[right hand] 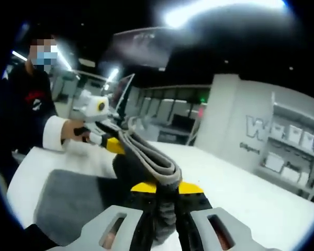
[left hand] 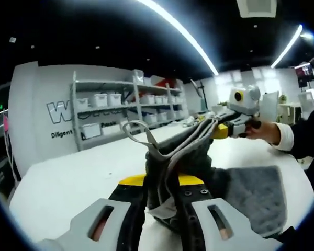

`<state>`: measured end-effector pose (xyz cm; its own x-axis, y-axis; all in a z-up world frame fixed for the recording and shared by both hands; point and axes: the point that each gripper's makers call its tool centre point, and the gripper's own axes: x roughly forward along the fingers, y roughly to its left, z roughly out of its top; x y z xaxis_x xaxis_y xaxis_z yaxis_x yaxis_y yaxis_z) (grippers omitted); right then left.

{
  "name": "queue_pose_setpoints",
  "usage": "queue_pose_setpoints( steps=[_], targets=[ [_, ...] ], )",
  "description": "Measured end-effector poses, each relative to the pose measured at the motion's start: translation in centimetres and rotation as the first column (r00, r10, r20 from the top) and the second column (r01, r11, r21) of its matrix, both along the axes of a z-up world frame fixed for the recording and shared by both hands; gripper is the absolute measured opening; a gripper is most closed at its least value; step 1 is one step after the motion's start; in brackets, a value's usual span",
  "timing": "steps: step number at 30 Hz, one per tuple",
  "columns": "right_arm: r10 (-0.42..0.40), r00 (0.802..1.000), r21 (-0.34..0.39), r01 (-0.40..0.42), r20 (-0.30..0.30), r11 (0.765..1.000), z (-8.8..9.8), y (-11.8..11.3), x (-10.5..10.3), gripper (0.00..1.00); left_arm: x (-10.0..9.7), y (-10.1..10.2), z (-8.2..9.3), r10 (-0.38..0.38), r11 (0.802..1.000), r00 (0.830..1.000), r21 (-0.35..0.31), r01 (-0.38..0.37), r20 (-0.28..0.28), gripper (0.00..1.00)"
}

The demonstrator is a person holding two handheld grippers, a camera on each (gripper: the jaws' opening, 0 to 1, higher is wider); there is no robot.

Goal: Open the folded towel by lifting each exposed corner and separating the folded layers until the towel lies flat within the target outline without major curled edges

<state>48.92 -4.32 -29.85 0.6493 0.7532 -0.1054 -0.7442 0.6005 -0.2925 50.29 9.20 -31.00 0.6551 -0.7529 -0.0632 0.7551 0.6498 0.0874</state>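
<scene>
Two grippers held one grey towel up above the white counter, and part of the cloth still lay spread on the counter surface beneath them. Behind the counter stood a grey wall with white lettering and a rack of shelves carrying white bins. In the left gripper view, the left gripper had its fingers closed on a bunched fold of the towel, with the pale bound edge and a hanging loop rising in front of it. From there the towel stretched taut to the right gripper, held by a person's hand in a white cuff and dark sleeve. In the right gripper view, the right gripper likewise had its fingers clamped on the towel's edge, the folded layers running to the left gripper across the counter.
</scene>
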Motion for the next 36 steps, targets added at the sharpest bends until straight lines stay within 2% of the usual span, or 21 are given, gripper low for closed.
queue_pose_setpoints(
  steps=[4,7,20,23,26,34,36],
  targets=[
    [-0.017,1.000,0.019,0.017,-0.010,1.000,-0.1,-0.6,1.3,0.04,1.0,-0.3,0.1,0.005,1.000,1.000,0.014,-0.005,0.026,0.19],
    [-0.028,0.999,0.029,0.029,-0.018,0.999,-0.2,-0.9,2.1,0.04,1.6,-0.2,0.2,0.007,1.000,0.999,-0.002,-0.007,0.032,0.18],
    [-0.070,0.997,0.073,0.071,-0.027,0.995,-1.1,-1.0,4.8,0.05,4.6,0.3,-0.9,0.058,0.995,0.998,-0.081,-0.057,0.005,0.17],
    [-0.096,0.995,0.081,0.098,-0.027,0.992,-1.3,-1.1,5.5,0.05,5.3,0.2,-0.8,0.091,0.994,0.996,-0.070,-0.090,0.017,0.16],
    [-0.112,0.993,0.081,0.114,-0.025,0.990,-1.5,-1.2,5.8,0.05,5.4,0.0,-0.9,0.111,0.993,0.993,-0.040,-0.109,0.039,0.16],
    [-0.140,0.990,0.045,0.141,-0.015,0.989,-2.8,-1.1,6.4,0.05,6.0,0.6,-1.6,0.133,0.990,0.991,-0.058,-0.132,0.019,0.16],
    [-0.145,0.989,0.036,0.145,-0.012,0.989,-3.2,-1.1,6.6,0.05,6.1,0.8,-1.9,0.134,0.988,0.991,-0.073,-0.134,-0.007,0.16]
  ],
)
